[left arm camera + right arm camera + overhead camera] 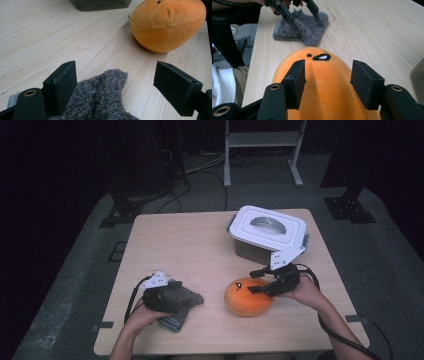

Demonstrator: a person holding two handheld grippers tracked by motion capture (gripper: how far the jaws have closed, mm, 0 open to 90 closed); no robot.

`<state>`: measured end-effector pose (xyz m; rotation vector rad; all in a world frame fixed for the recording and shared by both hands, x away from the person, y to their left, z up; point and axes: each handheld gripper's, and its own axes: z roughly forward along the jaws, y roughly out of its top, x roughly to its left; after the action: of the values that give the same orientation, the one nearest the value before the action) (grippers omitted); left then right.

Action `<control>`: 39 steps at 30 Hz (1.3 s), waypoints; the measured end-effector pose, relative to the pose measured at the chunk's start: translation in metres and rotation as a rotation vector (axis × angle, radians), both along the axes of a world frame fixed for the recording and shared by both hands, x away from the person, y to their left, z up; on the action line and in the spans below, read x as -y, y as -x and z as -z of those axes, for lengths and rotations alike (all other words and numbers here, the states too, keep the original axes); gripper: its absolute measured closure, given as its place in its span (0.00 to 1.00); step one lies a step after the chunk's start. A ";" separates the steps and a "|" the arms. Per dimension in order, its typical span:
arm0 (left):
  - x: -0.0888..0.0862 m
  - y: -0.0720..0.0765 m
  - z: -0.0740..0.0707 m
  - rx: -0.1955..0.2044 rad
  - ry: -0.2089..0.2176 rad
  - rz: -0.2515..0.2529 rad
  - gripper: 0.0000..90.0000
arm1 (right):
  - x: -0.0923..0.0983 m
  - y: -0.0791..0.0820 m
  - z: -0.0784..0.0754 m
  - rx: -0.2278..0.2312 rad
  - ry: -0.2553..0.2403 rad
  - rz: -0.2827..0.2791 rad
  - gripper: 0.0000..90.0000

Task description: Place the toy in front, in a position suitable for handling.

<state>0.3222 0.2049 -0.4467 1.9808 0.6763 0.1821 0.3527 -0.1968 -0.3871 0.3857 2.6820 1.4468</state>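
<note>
Step in hand — pick-up of two soft items. Orange plush toy (248, 297) lies at 5 o'clock on the table (185, 240); right gripper (256, 281) straddles its top, jaws apart, not pinching. Grey fleecy cloth (182, 303) sits at 7 o'clock; left gripper (170, 292) stands open over it. Lidded box (268, 234) waits at 1 o'clock. Next move — probably squeezing each pair shut before lifting.

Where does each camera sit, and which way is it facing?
High view: above the person's side, looking forward-down on the wooden table; both forearms enter.
Left gripper view: rides the left gripper, over the grey fuzzy cloth.
Right gripper view: rides the right gripper, straddling the orange plush toy.
All share the toy.
</note>
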 end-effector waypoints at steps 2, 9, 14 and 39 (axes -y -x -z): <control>0.000 0.000 0.000 0.001 -0.005 0.002 0.20 | -0.001 -0.005 -0.002 -0.010 0.000 0.000 0.49; 0.000 0.000 0.000 -0.004 -0.003 0.004 0.20 | -0.005 -0.023 0.001 -0.054 -0.002 -0.019 0.50; 0.000 0.000 0.001 -0.004 -0.006 0.009 0.20 | -0.008 -0.031 0.009 -0.096 0.005 -0.041 0.48; 0.001 0.000 0.000 -0.001 -0.011 0.008 0.19 | -0.024 0.033 0.014 -0.053 0.036 0.088 0.86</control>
<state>0.3222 0.2039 -0.4467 1.9940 0.6695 0.1809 0.3194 -0.1723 -0.4011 0.5394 2.6909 1.3817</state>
